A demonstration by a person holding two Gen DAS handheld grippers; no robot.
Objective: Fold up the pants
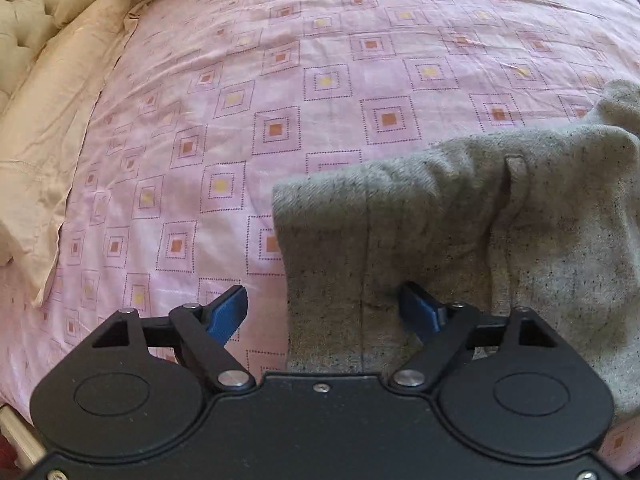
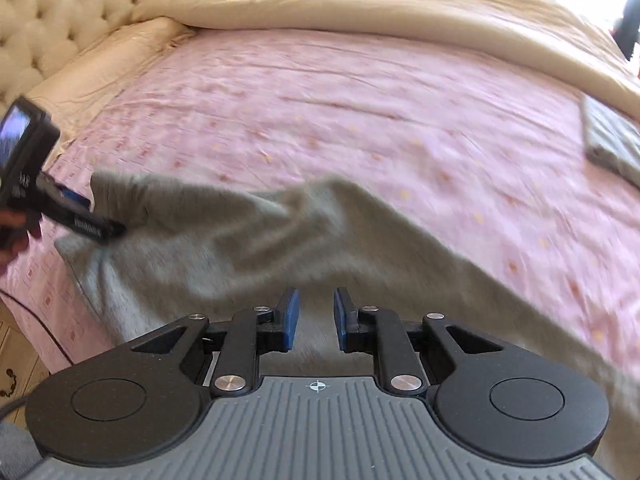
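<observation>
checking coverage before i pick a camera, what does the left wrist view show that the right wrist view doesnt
Left wrist only: the sharp square pattern on the pink bedspread and the left gripper with its jaws open over the pants' edge.
Right wrist only: the tufted headboard, a folded grey item at far right, the right gripper with jaws narrowly apart, and a hand.
Both: the grey pants and the beige duvet.
</observation>
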